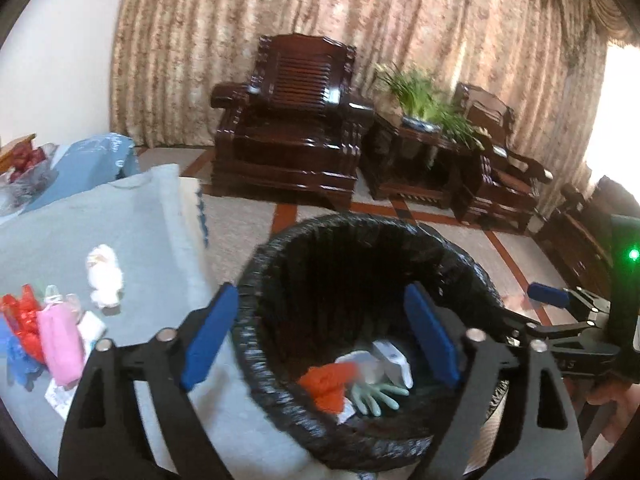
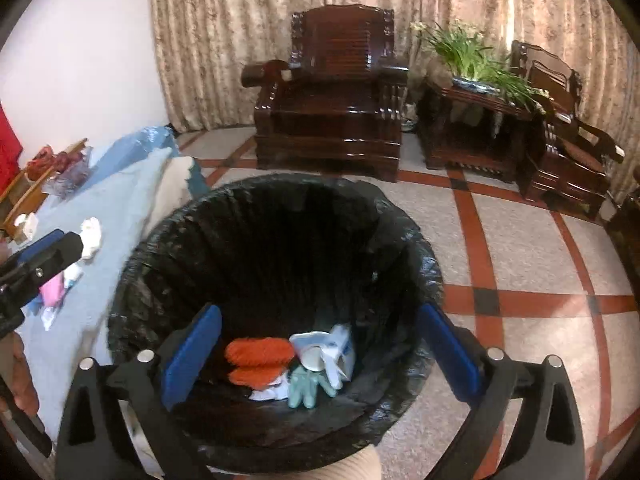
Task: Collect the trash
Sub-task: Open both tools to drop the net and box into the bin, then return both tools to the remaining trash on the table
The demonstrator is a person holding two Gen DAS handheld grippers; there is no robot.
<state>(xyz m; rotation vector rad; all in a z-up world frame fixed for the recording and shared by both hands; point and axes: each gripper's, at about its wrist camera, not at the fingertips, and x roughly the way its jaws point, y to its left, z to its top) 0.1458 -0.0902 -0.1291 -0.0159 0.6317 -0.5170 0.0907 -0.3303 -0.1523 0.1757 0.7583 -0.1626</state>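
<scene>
A bin with a black liner (image 1: 360, 240) (image 2: 240, 216) stands on the floor beside a table with a light blue cloth (image 1: 132, 220) (image 2: 100, 216). Inside lie an orange net (image 1: 326, 382) (image 2: 258, 354), a pale green glove (image 1: 376, 396) (image 2: 306, 386) and white packaging (image 1: 390, 360) (image 2: 330, 350). My left gripper (image 1: 320, 344) is open and empty over the bin's left rim. My right gripper (image 2: 320, 356) is open and empty over the bin. On the cloth lie a white crumpled tissue (image 1: 104, 274) (image 2: 91, 236), a pink packet (image 1: 60, 344) (image 2: 52, 292) and red netting (image 1: 22, 320).
Dark wooden armchairs (image 1: 288, 120) (image 2: 332, 92) and a side table with a green plant (image 1: 420, 96) (image 2: 472, 56) stand before the curtain. A blue bag (image 1: 100, 152) and a fruit tray (image 1: 24, 160) sit at the table's far end. The floor is tiled.
</scene>
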